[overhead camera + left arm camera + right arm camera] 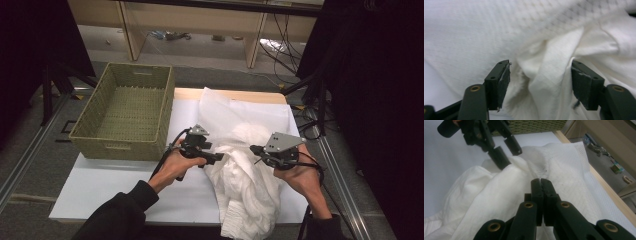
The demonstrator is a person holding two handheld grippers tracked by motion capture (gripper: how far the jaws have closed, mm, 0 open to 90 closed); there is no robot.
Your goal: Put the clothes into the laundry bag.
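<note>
The cloth (245,165) is white and bunched up. It lies on the right half of the white table (100,185) and hangs over the near edge at 6 o'clock. Its long way runs from 12 to 6 o'clock in the high view.

We hold the left claw (216,158) at the cloth's left side, pointing toward 3 o'clock. In the left gripper view its jaws stand about half open, with a fold of cloth (549,75) between them. The pads do not squeeze it, so it has hold of nothing.

We hold the right claw (256,150) at the cloth's right side, pointing toward 9 o'clock. Its jaws are pressed tight together (541,182). We cannot tell if any cloth is pinched in there.

Both claws are right at the cloth. We think the left one only needs to close on the fold.

We count one cloth, one green basket (165,100) at 10 o'clock, two claws and one table.
</note>
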